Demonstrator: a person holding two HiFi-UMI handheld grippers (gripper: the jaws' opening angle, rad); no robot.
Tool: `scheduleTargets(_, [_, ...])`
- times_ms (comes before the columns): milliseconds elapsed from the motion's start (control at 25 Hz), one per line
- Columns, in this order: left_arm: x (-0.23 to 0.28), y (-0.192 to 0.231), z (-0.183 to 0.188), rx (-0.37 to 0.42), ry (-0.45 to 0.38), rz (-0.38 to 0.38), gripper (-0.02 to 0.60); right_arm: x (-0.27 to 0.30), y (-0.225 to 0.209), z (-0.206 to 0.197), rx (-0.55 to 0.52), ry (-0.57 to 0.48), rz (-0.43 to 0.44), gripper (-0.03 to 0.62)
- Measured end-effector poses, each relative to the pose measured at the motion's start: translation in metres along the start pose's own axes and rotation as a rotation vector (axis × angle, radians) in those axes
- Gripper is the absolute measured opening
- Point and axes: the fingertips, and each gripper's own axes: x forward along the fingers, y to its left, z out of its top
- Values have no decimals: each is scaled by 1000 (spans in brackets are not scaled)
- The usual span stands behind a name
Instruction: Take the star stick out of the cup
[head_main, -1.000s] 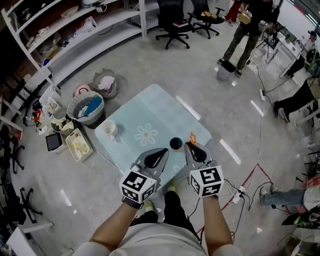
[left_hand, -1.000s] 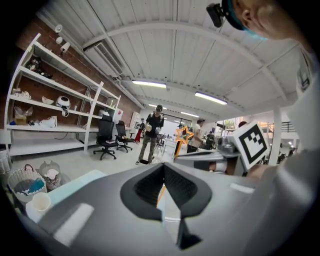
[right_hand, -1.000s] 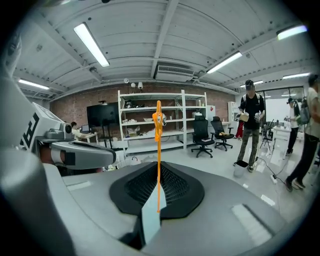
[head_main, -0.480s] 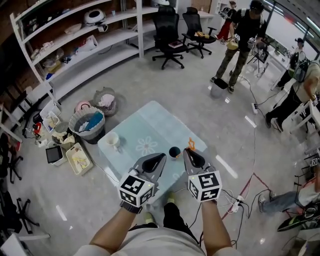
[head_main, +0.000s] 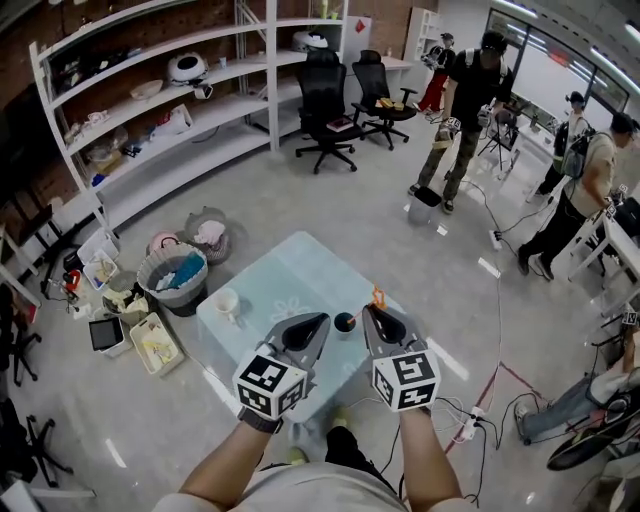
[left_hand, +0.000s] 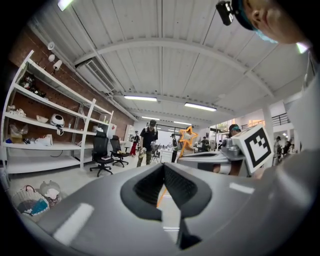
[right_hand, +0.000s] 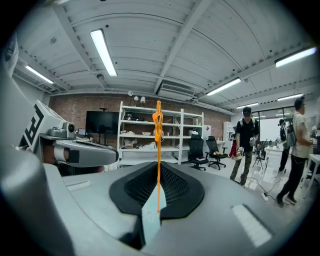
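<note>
- As the head view tips up from a second ago, more of the room shows: white shelving (head_main: 150, 110) far beyond both claws, office chairs (head_main: 325, 110), and people (head_main: 465, 100) off past the right one.
- The pale blue table (head_main: 270, 275) lies under the claws and looks smaller than before.
- Left gripper (head_main: 322, 320): jaws nearly together, nothing in them.
- Right gripper (head_main: 372, 310): pinched tight on the star stick (right_hand: 158, 150), which is out of the cup.
- The dark cup (head_main: 344, 322) stays on the table between the two tips.

I see star stick (right_hand: 158, 150): thin, orange, star on top, upright, pinched between right gripper (right_hand: 158, 172) jaws, clear of cup (head_main: 344, 321). Cup small, dark, upright on pale-blue table (head_main: 280, 270), just beside stick.
</note>
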Motion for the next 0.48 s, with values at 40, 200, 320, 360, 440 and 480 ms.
scheduleTargets(40, [-1, -3, 3, 5, -4, -4, 6, -3, 1, 4, -5, -5, -3, 26])
scheduleTargets(200, [-9, -13, 9, 26, -13, -14, 6, -14, 6, 12, -18, -17, -13, 26])
scheduleTargets(320, [-15, -16, 13, 35, -17, -13, 6, -20, 11, 17, -27, -22, -16, 26])
scheduleTargets(360, [-17, -16, 15, 38, -18, -12, 6, -21, 13, 19, -31, -25, -17, 26])
scheduleTargets(440, [-21, -17, 17, 41, -18, -10, 6, -23, 16, 22, -40, -28, -19, 25])
scheduleTargets(480, [-22, -18, 17, 42, -18, -9, 6, -24, 18, 23, -45, -28, -20, 25])
